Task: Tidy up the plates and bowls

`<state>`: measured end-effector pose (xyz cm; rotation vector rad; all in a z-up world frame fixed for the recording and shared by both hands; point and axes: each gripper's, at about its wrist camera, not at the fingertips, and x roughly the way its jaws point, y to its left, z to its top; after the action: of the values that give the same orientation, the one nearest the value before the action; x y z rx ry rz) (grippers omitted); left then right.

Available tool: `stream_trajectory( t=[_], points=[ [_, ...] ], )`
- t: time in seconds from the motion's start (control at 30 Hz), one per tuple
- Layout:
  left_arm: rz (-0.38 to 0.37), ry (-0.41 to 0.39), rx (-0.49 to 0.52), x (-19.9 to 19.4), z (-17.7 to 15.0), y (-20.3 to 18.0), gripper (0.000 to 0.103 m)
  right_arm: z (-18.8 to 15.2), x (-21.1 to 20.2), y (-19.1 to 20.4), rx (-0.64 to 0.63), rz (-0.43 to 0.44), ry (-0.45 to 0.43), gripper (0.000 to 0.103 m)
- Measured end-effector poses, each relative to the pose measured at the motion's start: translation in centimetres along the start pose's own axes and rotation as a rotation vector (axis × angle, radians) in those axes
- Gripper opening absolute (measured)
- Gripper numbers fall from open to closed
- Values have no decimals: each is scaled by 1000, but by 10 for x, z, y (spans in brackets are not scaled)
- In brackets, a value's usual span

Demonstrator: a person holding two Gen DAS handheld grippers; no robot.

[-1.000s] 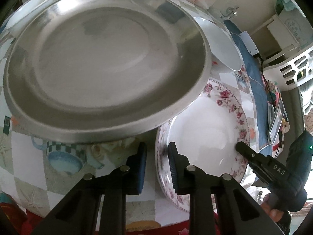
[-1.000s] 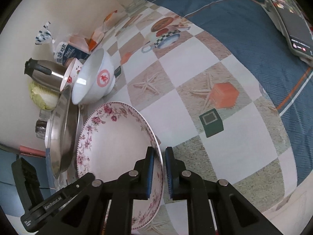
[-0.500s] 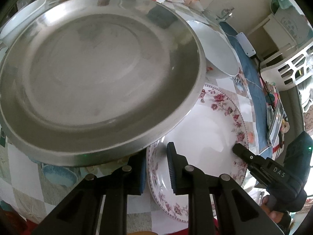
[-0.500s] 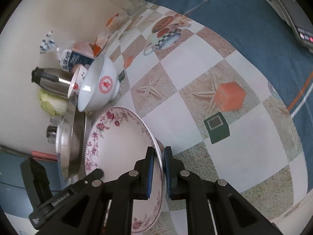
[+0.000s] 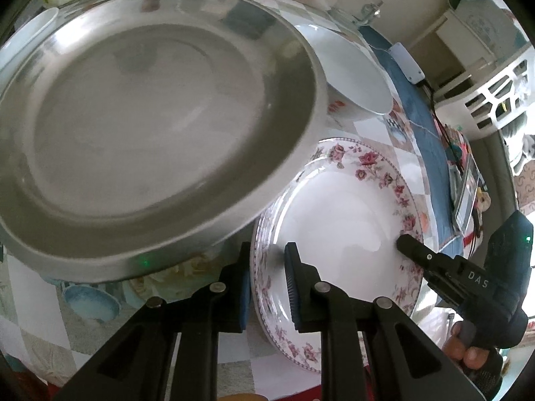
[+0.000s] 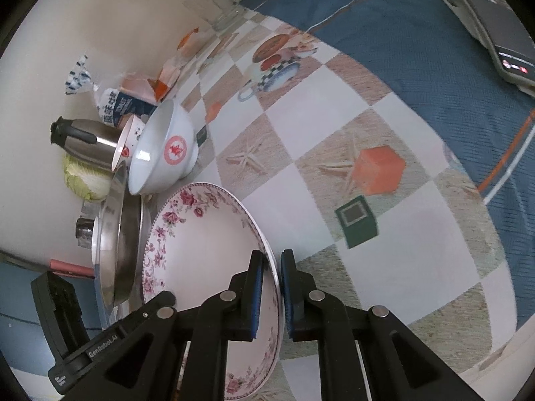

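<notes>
Over on the left, the rim of the floral plate [image 5: 341, 220] has slid in between the jaws of the left gripper [image 5: 267, 277], where a second ago there was only tablecloth, and the steel plate [image 5: 160, 127] now looms closer, its edge overlapping the floral rim. That steel plate sits tilted at the back left of the tabletop [image 6: 301, 127], just beside the floral one, with a white bowl [image 6: 164, 153] behind them. The left jaws straddle the floral plate's near rim and are drawn fairly narrow, but whether the pads actually bite I cannot tell. Across the plate, the right gripper [image 6: 272, 284] is clenched hard on the opposite rim, one pad on each face, so the plate is carried tipped above the tabletop. This looks like the stacking step: floral plate being paired with the steel one. Next it needs a sure two-sided hold, then a careful slide so the rims don't clash. Both grippers are angled steeply down at the tabletop, facing each other across the plate.
</notes>
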<state>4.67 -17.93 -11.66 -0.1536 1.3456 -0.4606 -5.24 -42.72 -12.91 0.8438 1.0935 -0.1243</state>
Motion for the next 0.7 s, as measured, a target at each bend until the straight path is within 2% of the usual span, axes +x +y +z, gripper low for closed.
stream_trajectory(
  t=[0.1, 0.3, 0.7],
  points=[
    [-6, 0, -2, 1, 1, 0, 18, 0, 0, 0, -6, -5, 0, 12],
    [4, 0, 38, 1, 1, -10, 18, -2, -5, 8, -68, -70, 0, 13],
    [-16, -26, 91, -8, 3, -22, 18, -4, -21, 15, -116, -100, -43, 14]
  ],
)
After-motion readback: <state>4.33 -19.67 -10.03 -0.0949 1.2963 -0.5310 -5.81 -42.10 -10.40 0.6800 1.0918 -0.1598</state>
